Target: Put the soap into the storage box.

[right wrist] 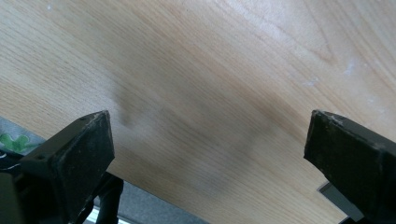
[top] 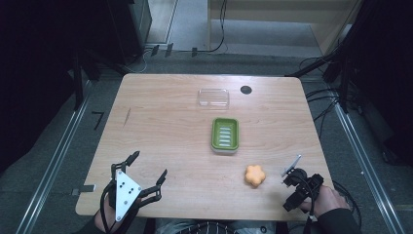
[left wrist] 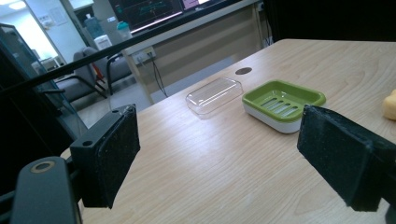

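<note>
- The orange flower-shaped soap (top: 255, 176) is seen lying on the table (top: 160, 131), near its front edge, apart from the green soap dish (top: 225, 135) beyond it.
- The right gripper (top: 292, 176) is held just right of the soap, jaws spread and empty; it is judged the nearer.
- The left gripper (top: 147, 168), jaws also spread, is held well apart.
- No long axis can be made out, perhaps none.

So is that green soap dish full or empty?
Empty. The green soap dish shows its bare slotted floor, the orange flower-shaped soap lies apart on the table, and the clear lid sits separately beyond it.
</note>
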`<state>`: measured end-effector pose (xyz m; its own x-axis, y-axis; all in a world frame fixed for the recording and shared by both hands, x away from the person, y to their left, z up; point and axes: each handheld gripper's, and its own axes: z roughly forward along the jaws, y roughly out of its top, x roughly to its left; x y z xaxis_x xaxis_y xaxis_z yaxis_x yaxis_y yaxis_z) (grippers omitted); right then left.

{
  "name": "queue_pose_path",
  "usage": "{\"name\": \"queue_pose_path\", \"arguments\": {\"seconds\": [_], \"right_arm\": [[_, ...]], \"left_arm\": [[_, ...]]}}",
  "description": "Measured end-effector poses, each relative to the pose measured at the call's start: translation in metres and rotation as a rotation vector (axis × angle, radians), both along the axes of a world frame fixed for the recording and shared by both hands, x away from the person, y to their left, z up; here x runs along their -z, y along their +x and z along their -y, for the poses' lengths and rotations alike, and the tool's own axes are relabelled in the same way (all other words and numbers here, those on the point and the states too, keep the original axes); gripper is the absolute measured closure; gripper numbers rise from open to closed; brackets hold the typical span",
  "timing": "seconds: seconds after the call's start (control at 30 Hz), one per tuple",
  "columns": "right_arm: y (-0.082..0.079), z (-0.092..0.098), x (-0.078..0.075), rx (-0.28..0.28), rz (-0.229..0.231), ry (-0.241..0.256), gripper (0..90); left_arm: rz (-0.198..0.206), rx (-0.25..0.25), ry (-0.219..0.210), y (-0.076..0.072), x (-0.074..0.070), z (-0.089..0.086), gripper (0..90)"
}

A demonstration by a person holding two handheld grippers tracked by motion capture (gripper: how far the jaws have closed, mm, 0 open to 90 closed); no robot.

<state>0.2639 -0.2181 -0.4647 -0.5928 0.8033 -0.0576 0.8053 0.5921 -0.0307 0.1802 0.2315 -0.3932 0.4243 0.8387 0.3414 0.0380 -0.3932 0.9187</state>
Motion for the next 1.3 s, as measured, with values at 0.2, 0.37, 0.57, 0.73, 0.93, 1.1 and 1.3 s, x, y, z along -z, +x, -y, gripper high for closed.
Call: {"name": "queue_pose_path", "arguments": {"seconds": [0.2, 0.37, 0.57, 0.73, 0.93, 1.1, 1.3], "right_arm": [[0.000, -0.003, -0.002, -0.010, 0.002, 0.002, 1.8], [0.000, -0.007, -0.003, -0.041, 0.012, -0.001, 1.8], [0.000, -0.012, -0.005, -0.057, 0.020, -0.004, 1.9], [0.003, -0.019, -0.008, -0.085, 0.028, -0.011, 1.8], [0.008, -0.029, -0.009, -0.117, 0.042, -0.020, 1.8], [0.011, -0.037, -0.012, -0.134, 0.049, -0.018, 1.8], [0.013, -0.048, -0.016, -0.158, 0.063, -0.016, 1.9]], "left_arm": [[0.000, -0.007, -0.005, -0.001, 0.000, -0.001, 13.5], [0.000, -0.008, -0.004, -0.001, 0.000, -0.001, 13.5], [0.001, -0.007, -0.005, -0.001, 0.000, 0.000, 13.5], [-0.001, -0.008, -0.001, -0.001, 0.000, -0.001, 13.5], [-0.001, -0.007, 0.000, -0.001, 0.000, 0.000, 13.5], [-0.002, -0.007, 0.002, 0.000, 0.000, 0.000, 13.5], [-0.004, -0.005, 0.006, 0.000, 0.000, 0.000, 13.5]]}}
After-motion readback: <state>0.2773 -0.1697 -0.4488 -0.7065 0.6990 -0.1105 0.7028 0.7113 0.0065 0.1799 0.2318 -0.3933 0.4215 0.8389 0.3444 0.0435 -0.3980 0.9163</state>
